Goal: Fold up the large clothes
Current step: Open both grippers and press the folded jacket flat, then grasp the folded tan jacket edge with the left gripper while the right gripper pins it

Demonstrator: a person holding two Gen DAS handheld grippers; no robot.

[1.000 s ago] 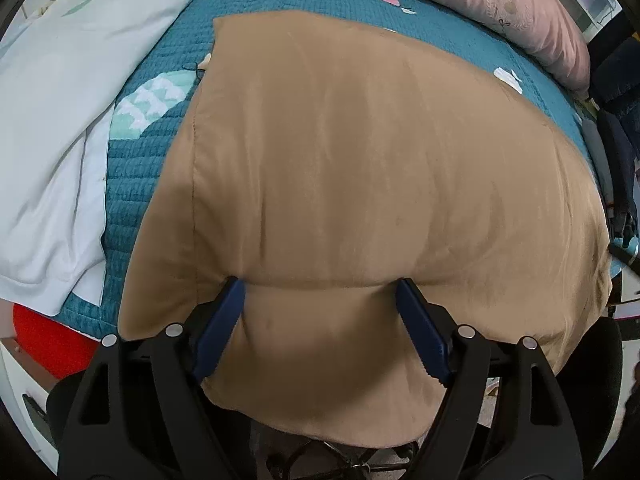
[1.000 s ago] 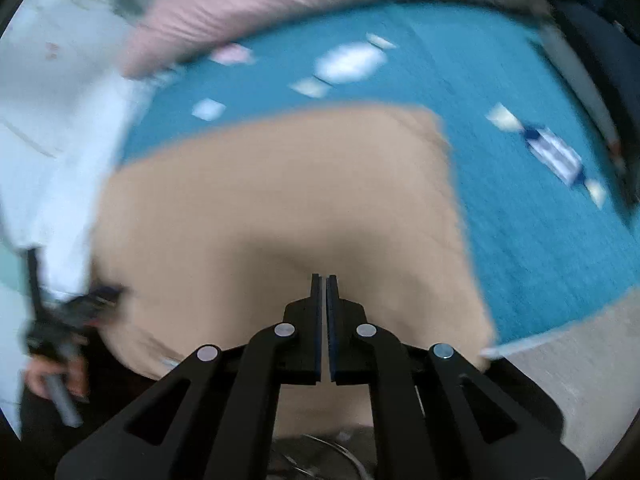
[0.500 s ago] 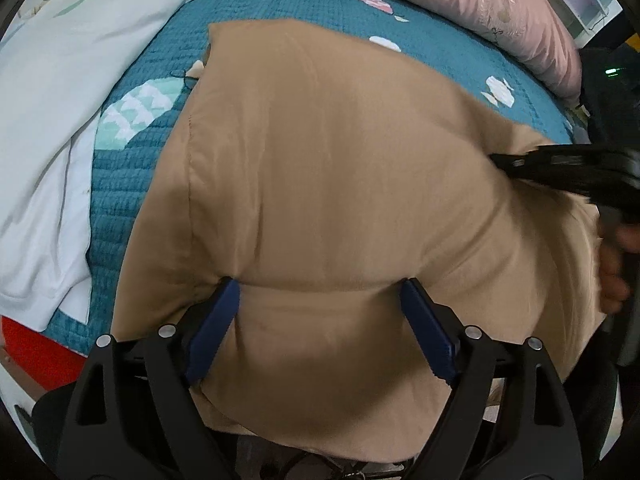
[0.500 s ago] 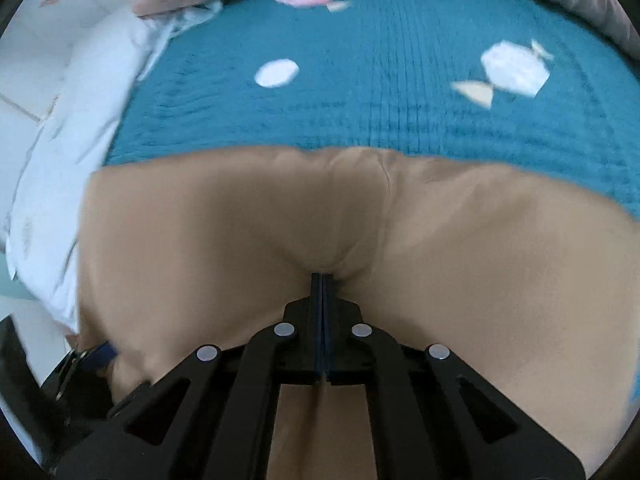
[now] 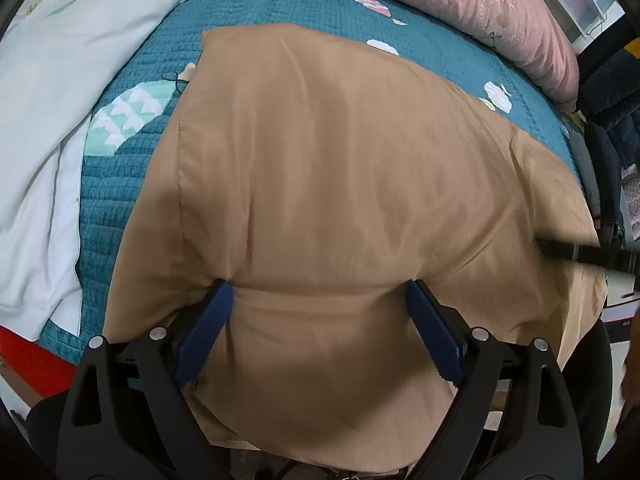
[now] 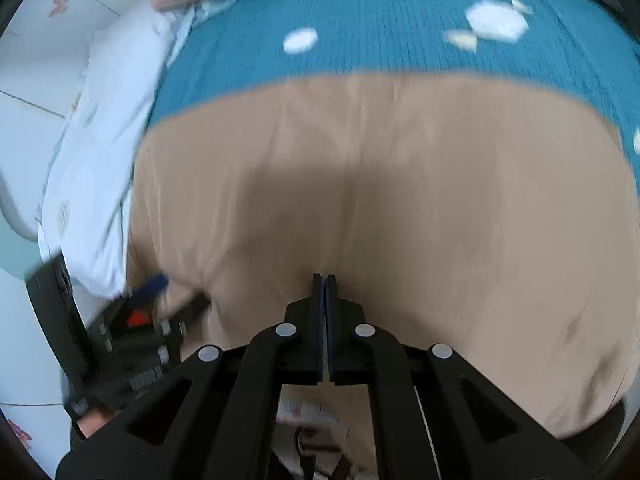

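A large tan garment (image 5: 340, 180) lies spread over the teal quilt (image 5: 132, 168) and hangs over the bed's near edge. My left gripper (image 5: 318, 304) points down onto it near that edge; its jaws are opening, with a ridge of the cloth spanning between the blue pads (image 5: 206, 324). My right gripper (image 6: 324, 280) is shut, its tip pinching the tan garment (image 6: 400, 184), whose creases run to it. In the left wrist view the right gripper (image 5: 560, 249) shows at the garment's right side. The left gripper (image 6: 176, 294) is blurred at the lower left of the right wrist view.
White bedding (image 5: 52, 92) lies along the left of the bed and a pink duvet (image 5: 480, 12) across the back. A red object (image 5: 28, 356) sits below the bed's near left corner. Dark furniture (image 5: 608, 88) stands at the right.
My right gripper came in over the garment's right part and shut on it, pulling creases toward itself. The left jaws have spread a little wider; the left hand stayed in place.
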